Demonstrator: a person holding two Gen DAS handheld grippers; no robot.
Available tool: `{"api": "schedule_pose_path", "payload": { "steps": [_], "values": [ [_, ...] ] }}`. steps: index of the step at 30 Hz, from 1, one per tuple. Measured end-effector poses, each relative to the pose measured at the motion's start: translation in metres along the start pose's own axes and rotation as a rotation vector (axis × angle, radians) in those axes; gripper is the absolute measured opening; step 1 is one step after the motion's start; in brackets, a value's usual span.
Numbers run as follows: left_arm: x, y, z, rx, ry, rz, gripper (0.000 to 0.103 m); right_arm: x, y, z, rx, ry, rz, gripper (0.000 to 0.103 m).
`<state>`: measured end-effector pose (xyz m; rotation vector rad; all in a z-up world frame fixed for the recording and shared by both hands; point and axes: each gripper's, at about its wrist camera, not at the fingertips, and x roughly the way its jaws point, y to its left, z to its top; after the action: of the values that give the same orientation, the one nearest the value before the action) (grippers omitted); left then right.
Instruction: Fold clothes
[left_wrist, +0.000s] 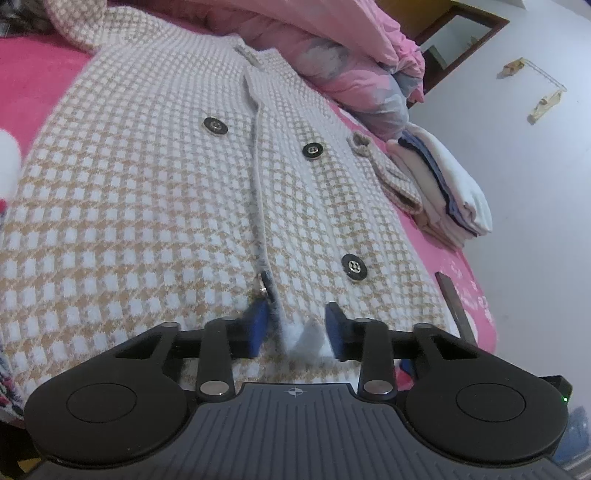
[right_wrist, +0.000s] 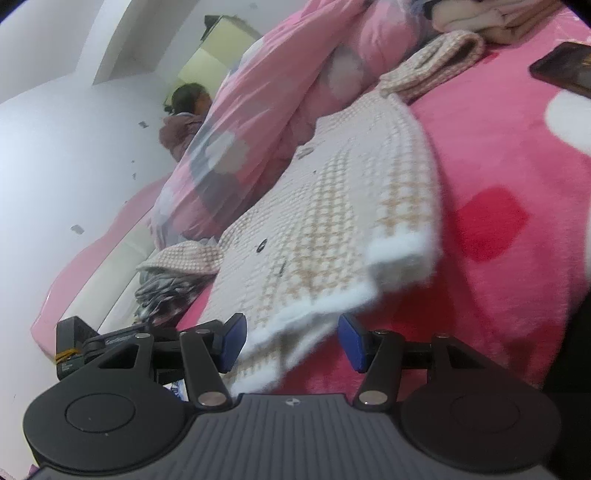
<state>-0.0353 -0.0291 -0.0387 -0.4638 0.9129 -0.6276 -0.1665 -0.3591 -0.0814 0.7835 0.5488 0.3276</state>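
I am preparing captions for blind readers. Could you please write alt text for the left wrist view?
The open left claw sits at the bottom hem of a beige-and-white checked cardigan spread flat on a pink bed, three dark buttons showing. A stack of folded clothes lies beyond the cardigan's right edge.

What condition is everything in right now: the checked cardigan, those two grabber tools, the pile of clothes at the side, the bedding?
Checked cardigan: spread flat on the bed, front up, not yet folded.
Left gripper: open, its hem between the fingers.
Right gripper: open, over a hem corner.
Stack of clothes: already folded, beside the cardigan.
Pink quilt: bunched up, unfolded.
Phone: lying flat; screen state unclear.
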Motion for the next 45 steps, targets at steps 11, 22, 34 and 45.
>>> {"api": "schedule_pose_path", "payload": {
  "steps": [11,22,34,45],
  "values": [
    [0.002,0.014,0.012,-0.151,0.002,-0.191,0.011,0.015,0.016,-0.004,-0.103,0.043,0.013,0.051],
    [0.008,-0.011,0.026,-0.089,-0.032,-0.315,0.01,0.05,-0.014,0.001,0.21,0.088,0.193,0.051],
    [0.046,-0.029,0.058,-0.056,-0.036,-0.348,0.01,0.072,-0.059,0.01,0.56,-0.01,0.397,0.009],
    [0.045,-0.025,0.052,-0.061,-0.04,-0.401,0.043,0.076,-0.088,0.002,0.846,-0.252,0.536,0.008]
  ]
}}
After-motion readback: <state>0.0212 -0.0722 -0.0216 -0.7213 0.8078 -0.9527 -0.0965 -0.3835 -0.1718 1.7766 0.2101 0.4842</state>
